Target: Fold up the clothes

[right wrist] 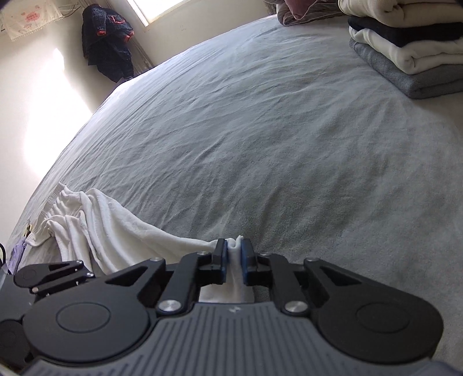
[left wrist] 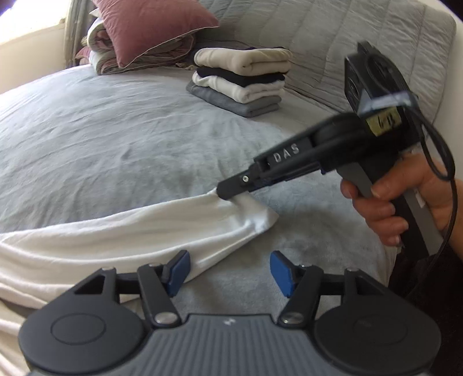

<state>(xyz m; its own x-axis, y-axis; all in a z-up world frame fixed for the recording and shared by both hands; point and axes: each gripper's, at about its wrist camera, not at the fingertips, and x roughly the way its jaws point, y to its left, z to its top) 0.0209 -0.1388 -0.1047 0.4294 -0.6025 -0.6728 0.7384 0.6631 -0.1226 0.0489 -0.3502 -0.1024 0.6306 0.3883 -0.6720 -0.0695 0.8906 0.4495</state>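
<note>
A white garment (left wrist: 121, 240) lies strung out along the near edge of the bed (left wrist: 115, 138), bunched and creased at its left end, where a ribbed band shows toward the bed's left edge in the right wrist view, and drawn into a taut ridge toward the right. The bed is covered in a wrinkled pale grey sheet.

The left gripper (left wrist: 228, 269) hovers over the garment's near hem with its jaws spread; one blue pad (left wrist: 178, 272) sits just at the cloth's edge while the other stands over bare sheet, and nothing is pinched between them.

To the right, the right gripper (right wrist: 233, 257) has its jaws pressed together on a small fold of the white garment, the cloth poking up between the blue pads (the left wrist view shows the same tip biting the garment's right corner, lifted slightly off the sheet). A hand (left wrist: 405, 202) holds this gripper by its grey handle, and a black cable loops beside it.

Toward the far right corner of the bed stands a stack of folded clothes (left wrist: 243, 81): grey at the bottom, then white, dark, and cream on top. Left of it, at the far edge, rest a dusty pink pillow (left wrist: 150, 26) and folded bedding. A dark garment (right wrist: 107, 40) hangs in the room's corner beyond the bed's left edge.
</note>
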